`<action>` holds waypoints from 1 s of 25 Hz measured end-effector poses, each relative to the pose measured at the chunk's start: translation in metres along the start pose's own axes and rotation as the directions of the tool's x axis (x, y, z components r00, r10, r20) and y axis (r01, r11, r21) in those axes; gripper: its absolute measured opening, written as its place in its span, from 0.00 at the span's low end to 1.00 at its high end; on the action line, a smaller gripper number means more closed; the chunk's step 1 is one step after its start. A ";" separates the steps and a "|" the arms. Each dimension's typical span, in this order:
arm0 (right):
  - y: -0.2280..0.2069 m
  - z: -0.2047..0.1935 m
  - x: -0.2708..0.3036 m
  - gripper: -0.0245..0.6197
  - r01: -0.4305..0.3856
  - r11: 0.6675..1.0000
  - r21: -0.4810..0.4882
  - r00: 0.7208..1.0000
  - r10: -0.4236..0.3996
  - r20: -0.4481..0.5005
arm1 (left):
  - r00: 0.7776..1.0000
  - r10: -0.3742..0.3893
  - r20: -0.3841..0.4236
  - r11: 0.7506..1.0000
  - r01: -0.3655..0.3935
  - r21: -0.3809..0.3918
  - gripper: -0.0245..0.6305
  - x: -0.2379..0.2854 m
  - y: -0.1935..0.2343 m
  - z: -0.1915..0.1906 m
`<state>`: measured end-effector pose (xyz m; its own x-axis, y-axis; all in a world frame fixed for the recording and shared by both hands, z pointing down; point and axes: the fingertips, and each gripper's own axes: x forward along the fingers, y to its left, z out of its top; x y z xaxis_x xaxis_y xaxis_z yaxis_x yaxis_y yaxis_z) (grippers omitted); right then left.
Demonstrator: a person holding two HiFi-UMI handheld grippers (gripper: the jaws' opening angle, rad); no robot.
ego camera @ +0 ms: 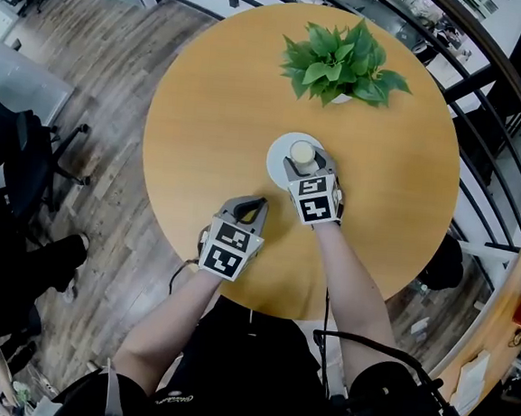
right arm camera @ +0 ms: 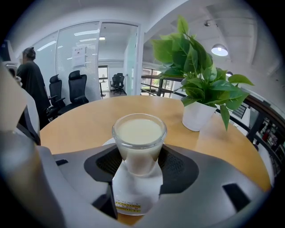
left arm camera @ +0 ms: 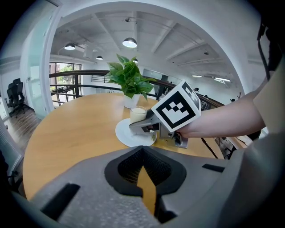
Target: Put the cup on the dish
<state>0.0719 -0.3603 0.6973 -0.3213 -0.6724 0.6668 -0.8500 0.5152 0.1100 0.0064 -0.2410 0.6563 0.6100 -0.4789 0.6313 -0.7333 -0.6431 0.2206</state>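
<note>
Right gripper (right arm camera: 138, 156) pinches the one cup (right arm camera: 139, 133) of milky liquid between its two pads, over the one white dish (right arm camera: 132, 192) on the round table (right arm camera: 84, 122). The dish's label (right arm camera: 128, 205) has a yellow strip (print too small to read). Left gripper (left arm camera: 142, 153), jaws pressed together, holds nothing. One potted plant (right arm camera: 200, 84) stands beyond.
</note>
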 end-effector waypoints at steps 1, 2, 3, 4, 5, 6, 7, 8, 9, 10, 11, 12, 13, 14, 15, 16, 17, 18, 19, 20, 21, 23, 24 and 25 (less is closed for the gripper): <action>-0.001 0.000 0.000 0.43 0.001 1.000 0.003 1.000 -0.001 -0.001 | 1.000 0.000 0.000 1.000 0.000 0.002 0.04 0.000 0.000 0.000; -0.001 -0.001 0.001 0.43 0.001 1.000 0.006 1.000 -0.001 -0.003 | 1.000 0.000 0.000 1.000 0.000 0.002 0.04 0.000 0.000 0.000; 0.000 -0.001 0.001 0.43 -0.001 1.000 0.007 1.000 0.001 -0.005 | 1.000 -0.001 -0.002 1.000 0.001 0.000 0.04 0.001 0.000 -0.001; 0.001 -0.002 0.002 0.43 -0.004 1.000 0.008 1.000 0.004 -0.008 | 1.000 -0.002 -0.003 1.000 0.002 -0.002 0.04 0.001 0.000 -0.002; 0.002 -0.003 0.003 0.43 -0.006 1.000 0.009 1.000 0.007 -0.013 | 1.000 -0.003 -0.005 1.000 0.003 -0.004 0.04 0.001 0.000 -0.002; 0.002 -0.005 0.003 0.43 -0.008 1.000 0.011 1.000 0.009 -0.017 | 1.000 -0.005 -0.005 1.000 0.005 -0.006 0.04 0.001 -0.001 -0.003; 0.003 -0.006 0.003 0.43 -0.009 1.000 0.013 1.000 0.009 -0.021 | 1.000 -0.007 -0.004 1.000 0.007 -0.006 0.04 0.001 -0.001 -0.003; 0.003 -0.006 0.003 0.43 -0.009 1.000 0.010 1.000 0.009 -0.022 | 1.000 -0.008 -0.002 1.000 0.008 -0.006 0.04 0.000 -0.002 -0.003; 0.002 -0.006 0.003 0.43 -0.008 1.000 0.006 1.000 0.008 -0.022 | 1.000 -0.009 -0.002 1.000 0.009 -0.006 0.04 0.000 -0.003 -0.003; 0.002 -0.005 0.002 0.43 -0.007 1.000 0.005 1.000 0.008 -0.020 | 1.000 -0.009 -0.003 1.000 0.009 -0.007 0.04 -0.001 -0.003 -0.004; 0.002 -0.005 0.002 0.43 -0.007 1.000 0.007 1.000 0.007 -0.018 | 1.000 -0.010 -0.005 1.000 0.010 -0.008 0.04 -0.001 -0.002 -0.005; 0.002 -0.005 0.001 0.43 -0.006 1.000 0.010 1.000 0.006 -0.016 | 1.000 -0.010 -0.007 1.000 0.010 -0.008 0.04 -0.001 -0.003 -0.006; 0.003 -0.005 0.001 0.43 -0.005 1.000 0.012 1.000 0.005 -0.014 | 1.000 -0.011 -0.009 1.000 0.011 -0.008 0.04 -0.001 -0.003 -0.007; 0.003 -0.006 0.000 0.43 -0.004 1.000 0.012 1.000 0.005 -0.012 | 1.000 -0.013 -0.009 1.000 0.013 -0.007 0.04 0.000 -0.004 -0.007; 0.004 -0.006 -0.001 0.43 -0.004 1.000 0.013 1.000 0.004 -0.012 | 1.000 -0.015 -0.007 1.000 0.015 -0.004 0.04 0.000 -0.005 -0.006; 0.004 -0.007 -0.001 0.43 -0.003 1.000 0.013 1.000 0.003 -0.011 | 1.000 -0.017 -0.006 1.000 0.017 -0.001 0.04 0.000 -0.006 -0.006; 0.004 -0.007 0.000 0.43 -0.001 1.000 0.015 1.000 0.001 -0.008 | 1.000 -0.019 -0.005 1.000 0.019 0.001 0.04 0.001 -0.006 -0.005; 0.004 -0.007 0.000 0.43 0.001 1.000 0.019 1.000 -0.001 -0.003 | 1.000 -0.020 -0.006 1.000 0.020 0.003 0.04 0.001 -0.006 -0.005; 0.003 -0.008 0.000 0.43 0.003 1.000 0.025 1.000 -0.003 0.004 | 1.000 -0.021 -0.006 1.000 0.021 0.003 0.04 0.002 -0.006 -0.005; 0.003 -0.009 0.000 0.43 0.005 0.999 0.036 1.000 -0.005 0.010 | 1.000 -0.022 -0.007 1.000 0.022 0.002 0.04 0.002 -0.006 -0.005; 0.003 -0.010 0.000 0.43 0.005 0.999 0.053 1.000 -0.005 0.016 | 1.000 -0.023 -0.008 1.000 0.023 0.003 0.04 0.003 -0.006 -0.005; 0.002 -0.013 0.001 0.43 0.003 0.996 0.091 1.000 -0.005 0.028 | 1.000 -0.025 -0.008 1.000 0.025 0.007 0.04 0.003 -0.006 -0.005; 0.002 -0.014 0.001 0.43 0.003 0.995 0.103 0.999 -0.006 0.033 | 1.000 -0.026 -0.008 1.000 0.026 0.007 0.04 0.003 -0.007 -0.005; 0.002 -0.014 0.001 0.43 0.004 0.994 0.109 0.999 -0.008 0.037 | 1.000 -0.027 -0.008 1.000 0.027 0.007 0.04 0.002 -0.007 -0.006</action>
<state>0.0761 -0.3527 0.7084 -0.3298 -0.6958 0.6381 -0.8915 0.4519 0.0319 0.0111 -0.2346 0.6606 0.6271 -0.4569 0.6308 -0.7144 -0.6602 0.2320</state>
